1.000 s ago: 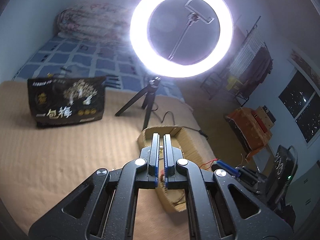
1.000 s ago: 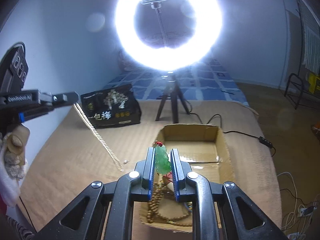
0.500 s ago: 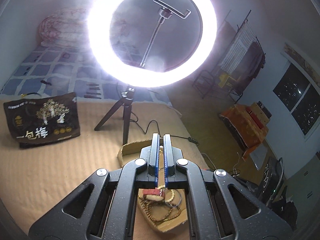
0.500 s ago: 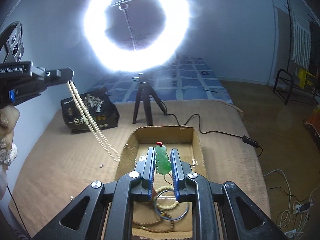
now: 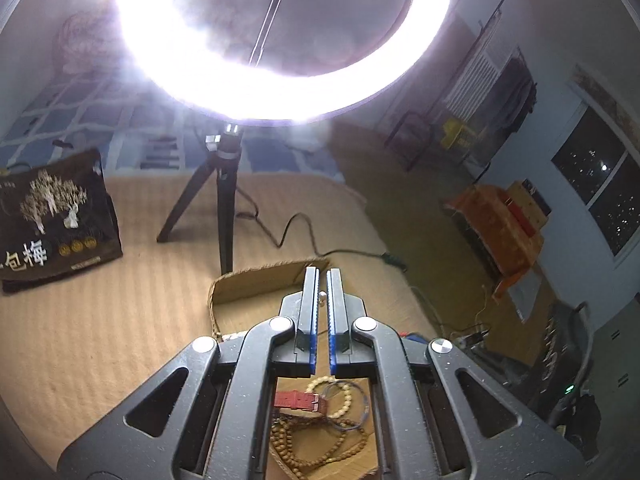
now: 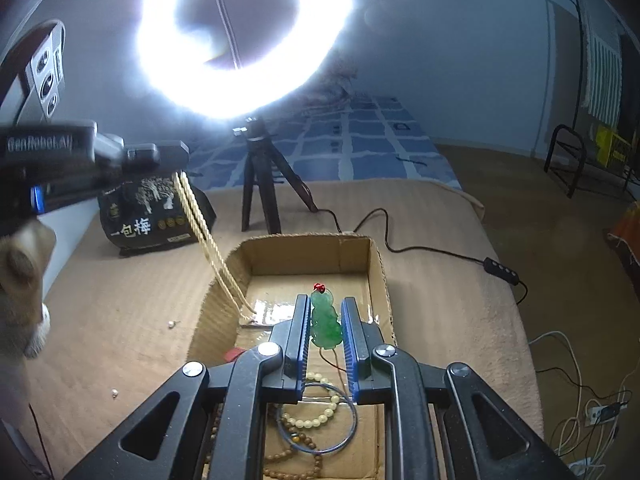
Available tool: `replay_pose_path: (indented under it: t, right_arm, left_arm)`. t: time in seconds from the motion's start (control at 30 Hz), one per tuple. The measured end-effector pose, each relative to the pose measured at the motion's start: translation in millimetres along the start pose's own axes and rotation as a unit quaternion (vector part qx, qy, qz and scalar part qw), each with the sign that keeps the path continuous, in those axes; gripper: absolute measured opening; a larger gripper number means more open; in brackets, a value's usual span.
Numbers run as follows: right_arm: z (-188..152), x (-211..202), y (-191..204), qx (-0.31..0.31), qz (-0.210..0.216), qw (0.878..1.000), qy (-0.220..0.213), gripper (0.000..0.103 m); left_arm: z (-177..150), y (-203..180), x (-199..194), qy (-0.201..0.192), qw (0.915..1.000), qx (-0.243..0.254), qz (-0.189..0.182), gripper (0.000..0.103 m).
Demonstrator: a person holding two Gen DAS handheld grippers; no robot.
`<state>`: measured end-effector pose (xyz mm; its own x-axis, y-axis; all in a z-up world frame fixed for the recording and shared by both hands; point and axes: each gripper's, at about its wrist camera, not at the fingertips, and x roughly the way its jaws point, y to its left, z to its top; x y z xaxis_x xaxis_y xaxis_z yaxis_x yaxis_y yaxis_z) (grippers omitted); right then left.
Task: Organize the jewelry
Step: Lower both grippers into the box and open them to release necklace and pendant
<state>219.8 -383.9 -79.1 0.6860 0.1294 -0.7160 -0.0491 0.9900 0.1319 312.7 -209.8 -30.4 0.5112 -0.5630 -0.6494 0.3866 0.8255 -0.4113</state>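
A bedroom at home, at night.
You work on a bed under a tan ribbed blanket (image 6: 420,240), with a blue checked sheet (image 6: 360,136) and a rolled floral quilt (image 5: 80,40) beyond it, a dark window (image 5: 600,184) and a metal clothes rack (image 5: 496,76) across the floor, and a glowing white ring light (image 6: 244,36) on a black tripod.

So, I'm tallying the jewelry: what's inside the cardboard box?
Inside the cardboard box: brown bead strands, pale bead bracelet, blue bangle, red strap. The grippers hide the rest.

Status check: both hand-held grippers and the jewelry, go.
Left hand-held gripper shut on pale bead necklace, tail end in cardboard box. Right hand-held gripper shut on green pendant over box. Nothing blocking.
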Motion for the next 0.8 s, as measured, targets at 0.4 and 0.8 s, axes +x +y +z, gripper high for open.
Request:
replay_pose_path:
  t: [0.4, 0.8]
  right_arm:
    - [-12.0, 28.6, -14.1, 0.017, -0.005, 0.999, 0.033, 0.014]
    - [-16.0, 32.2, -11.4, 0.021, -0.007, 0.999, 0.047, 0.029]
  left_arm:
    - [-28.9, 20.4, 44.2, 0.046, 0.9985, 0.004, 0.031, 0.001]
    - [-38.6, 19.4, 45.5, 0.062, 0.9973, 0.012, 0.038, 0.001]
